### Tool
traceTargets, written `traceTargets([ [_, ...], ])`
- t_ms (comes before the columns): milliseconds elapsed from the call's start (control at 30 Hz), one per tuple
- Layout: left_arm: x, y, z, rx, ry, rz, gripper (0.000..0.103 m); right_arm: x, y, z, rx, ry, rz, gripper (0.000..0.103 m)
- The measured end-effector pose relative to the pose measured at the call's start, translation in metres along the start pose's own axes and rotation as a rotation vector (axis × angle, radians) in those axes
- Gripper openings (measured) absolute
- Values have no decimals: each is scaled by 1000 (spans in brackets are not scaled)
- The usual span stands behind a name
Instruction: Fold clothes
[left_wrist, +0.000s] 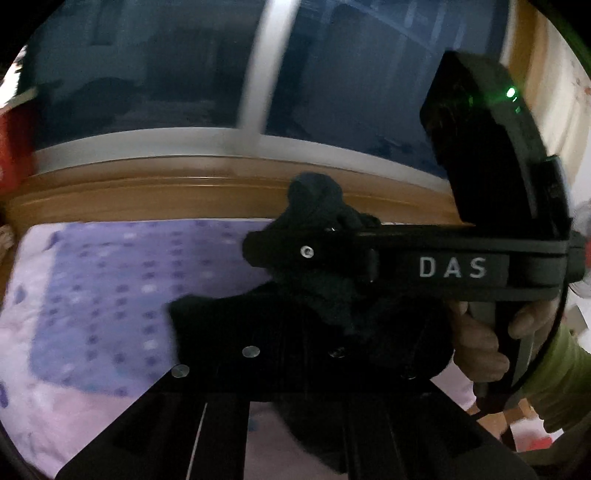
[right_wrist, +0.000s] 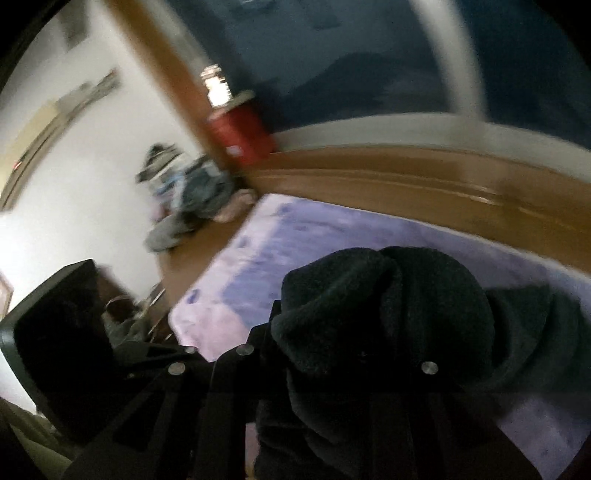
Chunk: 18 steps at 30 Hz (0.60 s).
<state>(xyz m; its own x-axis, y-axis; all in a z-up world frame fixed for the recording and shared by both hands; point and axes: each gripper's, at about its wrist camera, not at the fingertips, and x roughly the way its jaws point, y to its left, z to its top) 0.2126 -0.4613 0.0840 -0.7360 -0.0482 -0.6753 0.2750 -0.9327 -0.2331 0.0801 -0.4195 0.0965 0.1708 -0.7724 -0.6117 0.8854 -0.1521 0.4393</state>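
Note:
A black fleece garment (right_wrist: 388, 306) hangs bunched between both grippers above a lilac blanket (left_wrist: 110, 295). In the left wrist view my left gripper (left_wrist: 295, 354) is shut on a dark fold of it at the bottom of the frame. My right gripper (left_wrist: 258, 251), marked DAS, comes in from the right with a wad of the same cloth (left_wrist: 317, 206) clamped at its tip. In the right wrist view my right gripper (right_wrist: 336, 354) is shut on the thick bunch, which hides the fingertips. The left tool's housing (right_wrist: 62, 339) shows at the lower left.
A hand (left_wrist: 480, 350) in a green sleeve (left_wrist: 554, 380) grips the right tool's handle. Behind the blanket runs a wooden ledge (left_wrist: 184, 192) under a dark window (left_wrist: 147, 74). A red box (right_wrist: 240, 129) and a clothes pile (right_wrist: 184, 192) lie by the white wall.

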Motion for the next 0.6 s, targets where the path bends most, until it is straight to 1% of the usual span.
traceTargets([
  [100, -23, 23, -3, -54, -23, 57, 6, 22, 43, 18, -88, 0, 72, 18],
  [133, -30, 32, -4, -76, -30, 74, 6, 27, 53, 21, -113, 1, 74, 18],
  [233, -37, 47, -8, -115, -17, 62, 6, 41, 63, 18, -119, 16, 86, 18],
  [333, -33, 52, -10, -126, 10, 38, 6, 44, 46, -1, -87, 33, 48, 18],
  [433, -22, 48, -11, -113, 50, -2, 7, 38, 16, -26, -1, 87, 21, 19],
  [500, -17, 43, -10, -97, 63, -30, 14, 29, -5, -42, 80, 136, 3, 28],
  [533, -14, 39, -7, -83, 65, -51, 15, 21, -11, -49, 106, 144, -13, 35],
  [600, -8, 29, -1, -54, 69, -93, 23, -6, -19, -61, 128, 121, -34, 39],
])
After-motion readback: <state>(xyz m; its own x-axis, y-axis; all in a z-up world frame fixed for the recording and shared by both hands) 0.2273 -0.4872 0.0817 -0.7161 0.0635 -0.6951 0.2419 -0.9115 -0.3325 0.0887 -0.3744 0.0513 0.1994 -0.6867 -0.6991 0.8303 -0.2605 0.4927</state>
